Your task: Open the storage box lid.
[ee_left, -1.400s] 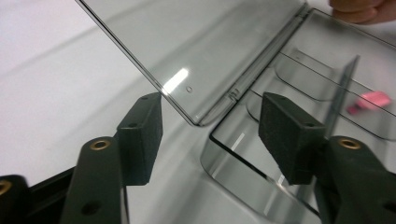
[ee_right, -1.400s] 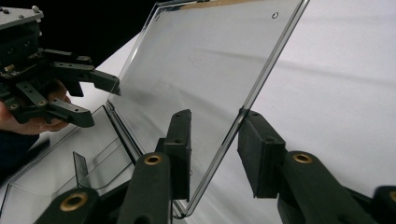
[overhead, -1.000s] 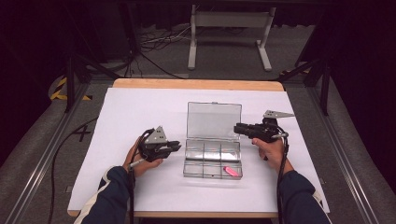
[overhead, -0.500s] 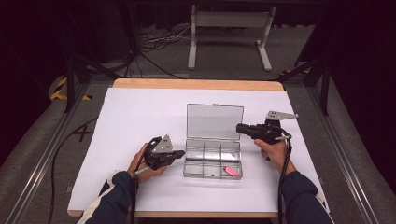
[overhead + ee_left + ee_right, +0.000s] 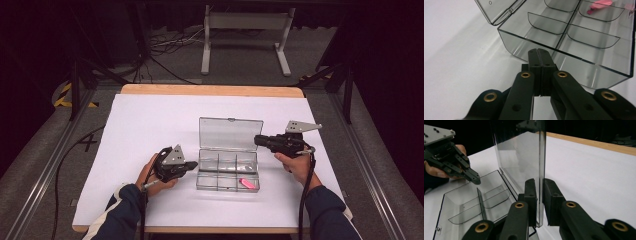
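**tacklebox_tim:** So why does the person have both grippers on that clear compartment box [image 5: 227,172]? Looks like overkill for one lid.

**servo_sue:** It's a brace-and-lift setup, I think. The left gripper [image 5: 539,53] has its jaws pressed fully together with nothing between them — its closed tip sits right against the box's near wall, so it reads as a stop that keeps the light tray from skating across the white table cover [image 5: 150,130].

**tacklebox_tim:** And the right one?

**servo_sue:** The right gripper [image 5: 539,195] straddles the free edge of the lid [image 5: 524,157]. The jaws have just been closing and the lid's edge runs down between them, with slim gaps on both sides — so it looks more like a loose pinch than a hard clamp. I can't tell if the pads actually bite. The lid stands upright straight ahead of that gripper, hinged to the tray just below and left of its jaws.

**tacklebox_tim:** Anything in the box?

**servo_sue:** One small pink piece [image 5: 246,183] in a corner compartment, on the far side of the tray from the left gripper's tip — well clear of both tools.
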A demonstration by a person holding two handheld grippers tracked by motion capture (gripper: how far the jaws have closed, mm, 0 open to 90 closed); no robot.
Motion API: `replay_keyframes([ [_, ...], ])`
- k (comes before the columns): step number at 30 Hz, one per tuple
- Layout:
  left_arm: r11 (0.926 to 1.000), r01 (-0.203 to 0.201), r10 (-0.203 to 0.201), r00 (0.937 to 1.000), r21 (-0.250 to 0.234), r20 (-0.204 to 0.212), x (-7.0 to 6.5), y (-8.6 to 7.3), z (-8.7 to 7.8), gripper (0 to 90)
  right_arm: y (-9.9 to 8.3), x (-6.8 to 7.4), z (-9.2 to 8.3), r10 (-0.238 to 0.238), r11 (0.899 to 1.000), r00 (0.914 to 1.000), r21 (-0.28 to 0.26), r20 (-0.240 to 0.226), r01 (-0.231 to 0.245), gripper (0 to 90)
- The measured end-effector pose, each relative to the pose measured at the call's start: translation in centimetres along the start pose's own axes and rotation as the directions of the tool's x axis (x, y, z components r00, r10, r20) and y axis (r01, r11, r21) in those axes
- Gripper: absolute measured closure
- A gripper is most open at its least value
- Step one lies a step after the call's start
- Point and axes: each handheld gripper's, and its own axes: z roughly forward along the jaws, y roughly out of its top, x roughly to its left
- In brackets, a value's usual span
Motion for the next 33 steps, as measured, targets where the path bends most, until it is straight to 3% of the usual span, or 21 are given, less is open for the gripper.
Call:
replay_keyframes([
  [20, 0.9945, 0.021, -0.021, 0.9998, -0.102, 0.004, 0.0, 1.4, -1.1, 90.0, 0.0, 1.8, -0.8, -0.083, 0.996, 0.9964, 0.024, 0.016, 0.082, 77.7],
  [33, 0.9902, 0.02, -0.02, 0.9998, -0.138, -0.002, 0.1, 2.2, -1.4, 90.0, -0.2, 2.5, -1.4, -0.098, 0.995, 0.9947, 0.029, 0.031, 0.097, 76.3],
])
